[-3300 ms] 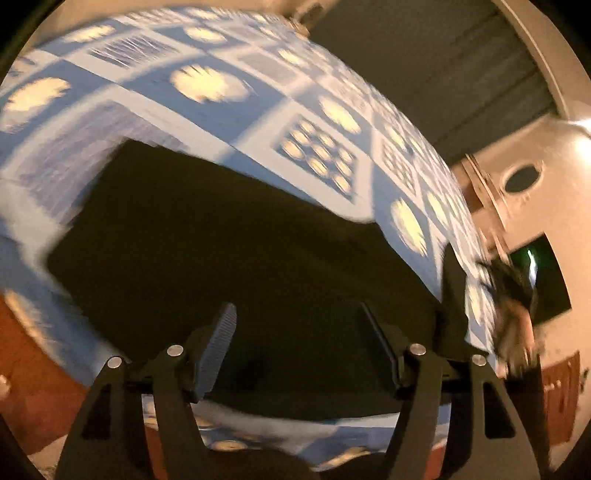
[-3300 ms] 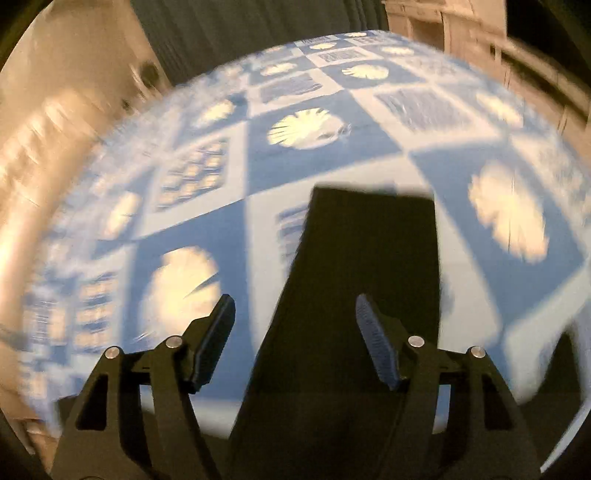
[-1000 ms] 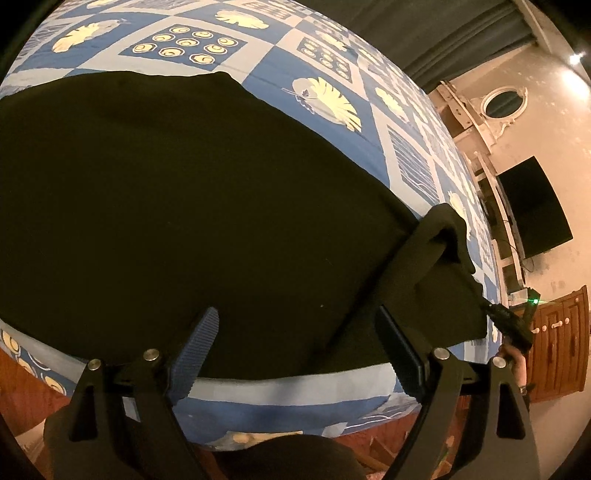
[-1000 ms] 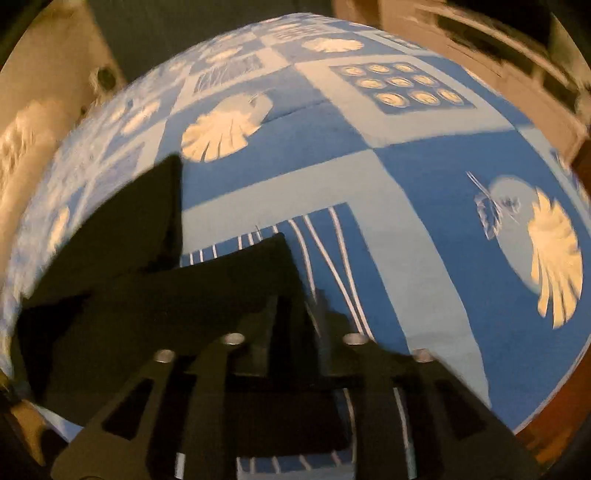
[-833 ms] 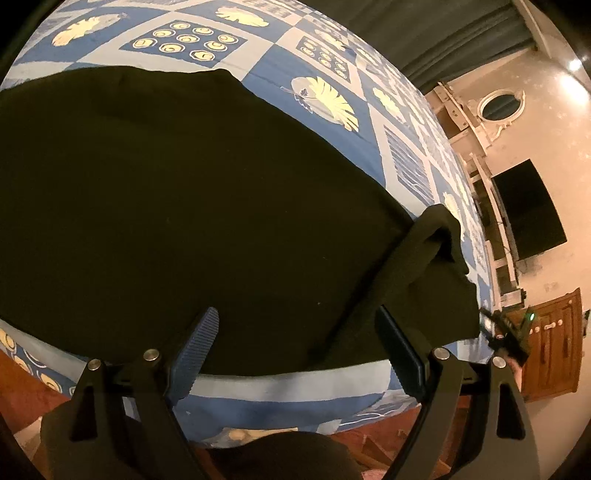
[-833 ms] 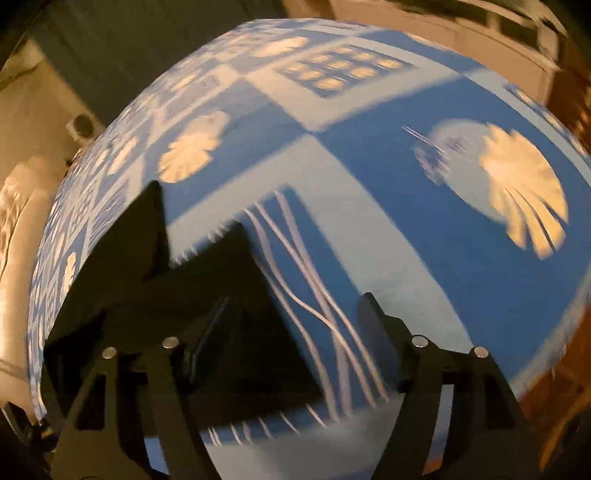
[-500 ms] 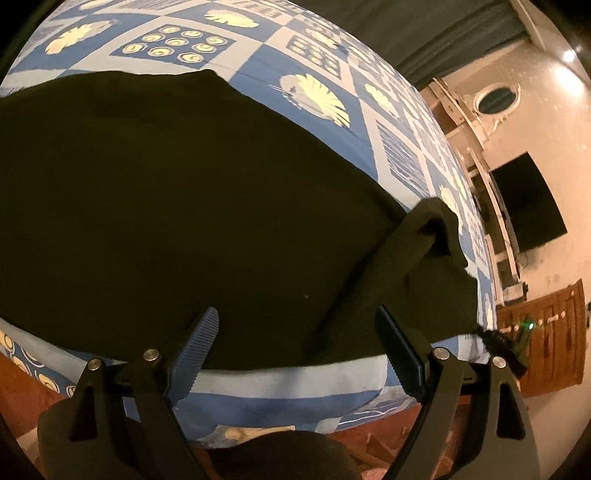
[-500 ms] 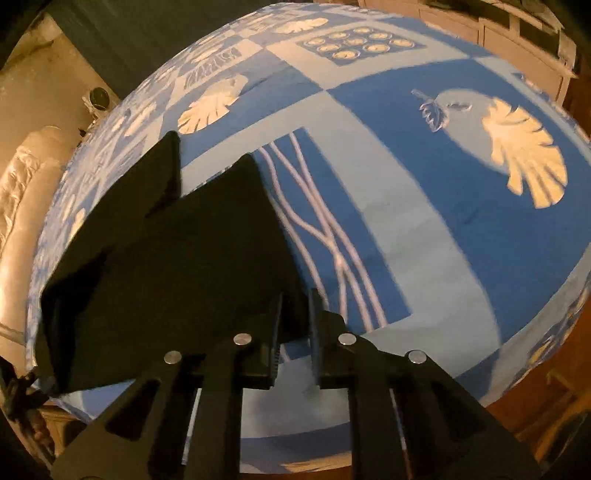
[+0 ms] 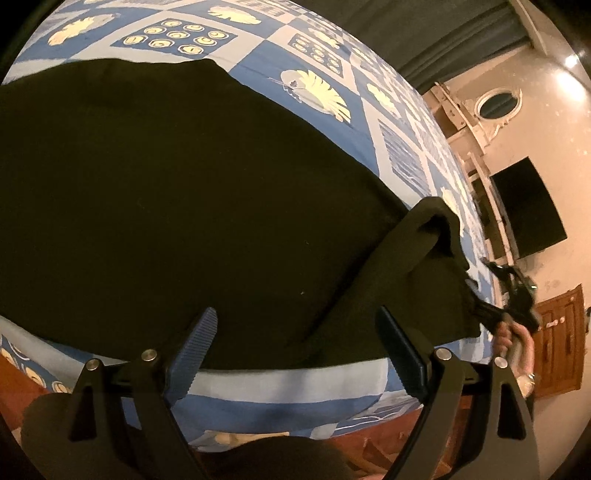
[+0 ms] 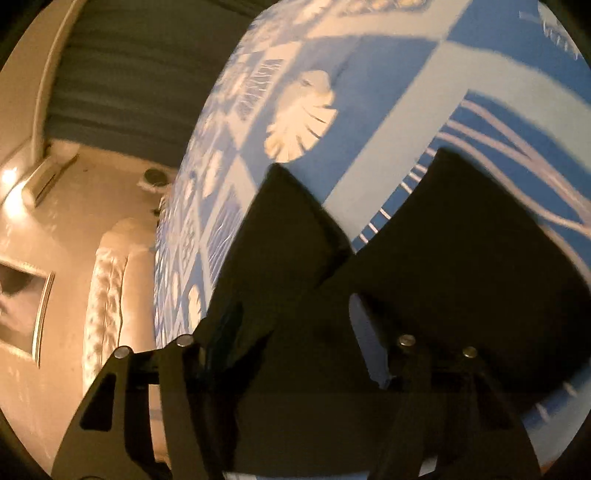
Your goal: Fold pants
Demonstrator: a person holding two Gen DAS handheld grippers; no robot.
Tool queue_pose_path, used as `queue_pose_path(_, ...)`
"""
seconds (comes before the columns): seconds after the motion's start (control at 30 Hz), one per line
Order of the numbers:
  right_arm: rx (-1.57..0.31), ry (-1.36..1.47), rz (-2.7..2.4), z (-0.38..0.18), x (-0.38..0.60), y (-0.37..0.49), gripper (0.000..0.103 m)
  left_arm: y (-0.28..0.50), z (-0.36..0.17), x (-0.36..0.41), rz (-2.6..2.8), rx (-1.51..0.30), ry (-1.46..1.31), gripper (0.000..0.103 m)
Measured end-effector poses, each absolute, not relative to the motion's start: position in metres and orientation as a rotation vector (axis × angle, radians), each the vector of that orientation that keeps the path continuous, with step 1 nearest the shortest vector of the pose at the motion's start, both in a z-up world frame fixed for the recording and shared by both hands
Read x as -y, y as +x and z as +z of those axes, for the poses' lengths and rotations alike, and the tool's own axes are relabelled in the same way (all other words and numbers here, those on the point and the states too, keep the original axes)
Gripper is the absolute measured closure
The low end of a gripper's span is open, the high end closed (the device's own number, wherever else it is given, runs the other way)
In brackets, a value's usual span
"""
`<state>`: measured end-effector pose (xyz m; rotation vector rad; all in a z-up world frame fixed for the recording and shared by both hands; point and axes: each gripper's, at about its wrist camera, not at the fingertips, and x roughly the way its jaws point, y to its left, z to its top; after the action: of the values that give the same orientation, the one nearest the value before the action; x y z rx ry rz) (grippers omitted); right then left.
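My left jaws (image 9: 295,343) are apart over the pants (image 9: 177,206) on the bed (image 9: 303,384); right jaws (image 10: 295,332): can't tell. Lift the far end, keep edges aligned.

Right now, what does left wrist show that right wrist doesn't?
Left wrist only: the broad flat spread of the pants, the left gripper with jaws open and nothing between them, the right gripper seen from outside at the raised pant end, a dark TV.

Right wrist only: a pale tufted headboard, blurred; its own jaws are apart, though dark cloth hides any grip.

Both: pants, blue patterned bedspread, dark curtain.
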<state>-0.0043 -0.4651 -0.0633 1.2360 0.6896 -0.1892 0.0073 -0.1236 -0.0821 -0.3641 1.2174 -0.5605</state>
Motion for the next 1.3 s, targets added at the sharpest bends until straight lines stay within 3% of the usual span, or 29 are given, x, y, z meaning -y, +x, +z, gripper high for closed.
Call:
queue_pose_path(0.27,-0.664,1.281,-0.257,-0.074,0.468,0.009,0.049,0.003,-0.085,0.131,-0.585,-1.194,-0.306,0.012)
queue_pose_path(0.33,-0.607,1.29,-0.273,-0.071,0.47,0.006,0.059,0.002,-0.085,0.132,-0.585,-1.187,-0.292,0.012)
queue_pose_path(0.57,-0.645,1.314,-0.28,-0.085,0.476,0.016,0.067,0.008,-0.09,0.125,-0.598,-1.208,-0.369,0.01)
queue_pose_path(0.63,-0.662,1.286,-0.268,-0.085,0.475,0.023,0.097,0.011,-0.091,0.122,-0.611,-1.216,-0.407,0.007)
queue_pose_path(1.0,-0.541,1.071,-0.178,0.005,0.472,-0.005,0.097,0.002,-0.083,0.131,-0.648,-1.215,-0.312,0.006)
queue_pose_path(1.3,-0.53,1.028,-0.224,0.018,0.49,-0.042,0.097,-0.034,-0.059,0.174,-0.809,-1.285,-0.464,0.006)
